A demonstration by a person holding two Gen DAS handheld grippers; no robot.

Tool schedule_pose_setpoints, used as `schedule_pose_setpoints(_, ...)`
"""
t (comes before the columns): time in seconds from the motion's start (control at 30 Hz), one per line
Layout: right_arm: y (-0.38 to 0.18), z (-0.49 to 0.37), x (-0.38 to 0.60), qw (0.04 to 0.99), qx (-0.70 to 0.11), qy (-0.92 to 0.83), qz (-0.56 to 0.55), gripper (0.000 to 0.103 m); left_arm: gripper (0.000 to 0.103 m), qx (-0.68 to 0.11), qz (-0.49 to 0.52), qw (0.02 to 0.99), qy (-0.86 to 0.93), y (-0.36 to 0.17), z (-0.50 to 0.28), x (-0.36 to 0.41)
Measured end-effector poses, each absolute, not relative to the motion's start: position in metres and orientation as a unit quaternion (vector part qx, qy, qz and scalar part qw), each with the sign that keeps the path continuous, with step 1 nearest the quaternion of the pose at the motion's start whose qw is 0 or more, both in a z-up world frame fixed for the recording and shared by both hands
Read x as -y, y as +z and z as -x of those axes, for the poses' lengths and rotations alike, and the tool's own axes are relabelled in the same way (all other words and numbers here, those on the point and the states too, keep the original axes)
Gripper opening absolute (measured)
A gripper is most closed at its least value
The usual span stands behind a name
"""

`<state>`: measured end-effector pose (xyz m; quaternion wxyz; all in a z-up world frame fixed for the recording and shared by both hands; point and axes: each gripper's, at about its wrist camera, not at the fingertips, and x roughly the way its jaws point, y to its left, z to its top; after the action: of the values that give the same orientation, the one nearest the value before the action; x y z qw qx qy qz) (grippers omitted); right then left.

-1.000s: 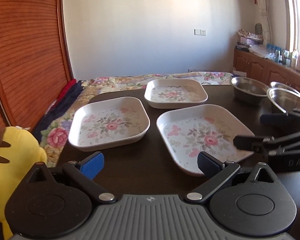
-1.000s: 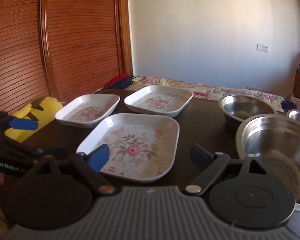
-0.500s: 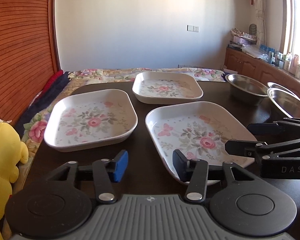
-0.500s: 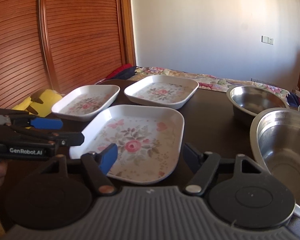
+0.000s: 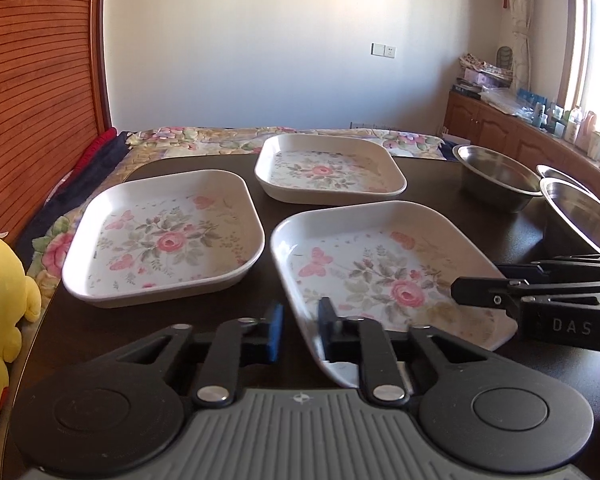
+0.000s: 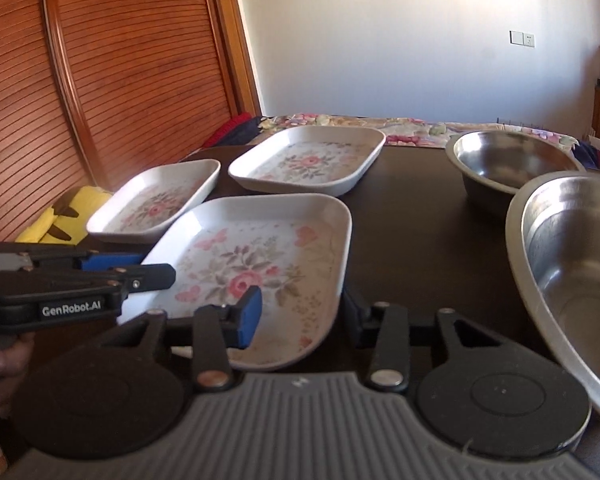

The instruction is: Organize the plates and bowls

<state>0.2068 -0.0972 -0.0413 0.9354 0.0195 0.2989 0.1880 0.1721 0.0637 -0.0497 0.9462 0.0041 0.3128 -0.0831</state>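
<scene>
Three white square floral plates lie on a dark table [image 5: 268,212]: a near plate [image 5: 380,264] [image 6: 260,248], a left plate [image 5: 160,236] and a far plate [image 5: 328,168]. My left gripper [image 5: 300,330] is shut on the near plate's left rim, blue pad outside and black pad inside. The right gripper [image 6: 302,316] straddles that plate's near right corner. Its jaws are closing, and the blue pad stands well inside the rim without pressing. Two steel bowls [image 6: 508,160] [image 6: 572,264] sit to the right. Each gripper shows in the other's view: the left gripper [image 6: 152,267] and the right gripper [image 5: 482,281].
A yellow plush toy [image 5: 0,300] sits off the table's left edge by a slatted wooden door [image 6: 120,80]. A floral cloth [image 5: 220,140] covers the far end. A third bowl's rim [image 5: 556,172] shows behind the steel bowls. A cluttered wooden cabinet [image 5: 500,128] lines the right wall.
Both grippers moved forward and lower toward the near plate. The left jaws went from wide apart to shut on its left rim. The right jaws narrowed around its right corner.
</scene>
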Motion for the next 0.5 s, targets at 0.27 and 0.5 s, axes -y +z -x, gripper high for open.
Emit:
schedule_pose_setpoints(0.27, -0.042, -0.203, 0.103, 0.933, -0.302, 0.193, -0.042, 0.021, 0.015, -0.312, 0.001, 0.947, -0.077, -0.047, -0.161, -0.067)
schedule_pose_setpoints(0.5, -0.041, -0.189, 0.111, 0.930, -0.297, 0.208, -0.067, 0.021, 0.015, -0.307, -0.004, 0.948, -0.083, -0.043, -0.139, -0.066)
